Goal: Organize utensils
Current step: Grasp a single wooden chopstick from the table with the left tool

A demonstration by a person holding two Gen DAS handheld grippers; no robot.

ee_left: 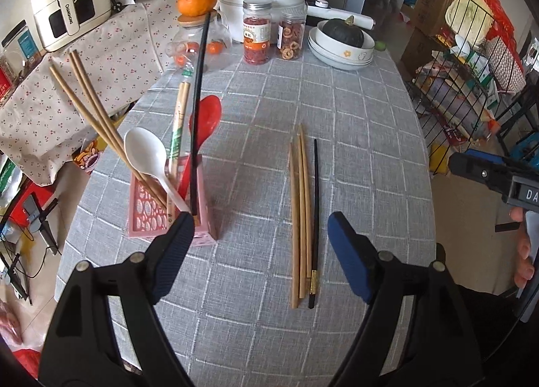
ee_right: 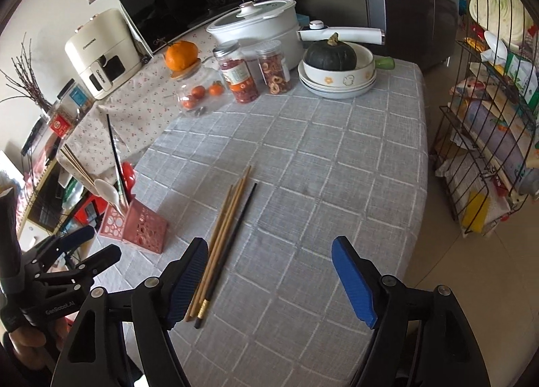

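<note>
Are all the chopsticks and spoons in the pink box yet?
Not yet. The pink holder already has a white spoon, a red spoon, wooden chopsticks and one black chopstick. Both grippers, left and right, are open and empty. Three wooden chopsticks and a black one are on the table.

Black-framed left gripper (ee_left: pixel 261 242) and right gripper (ee_right: pixel 269 272), blue ribbed pads (ee_right: pixel 353 282), silver screws, white "GenRobot.AI" lettering.
</note>
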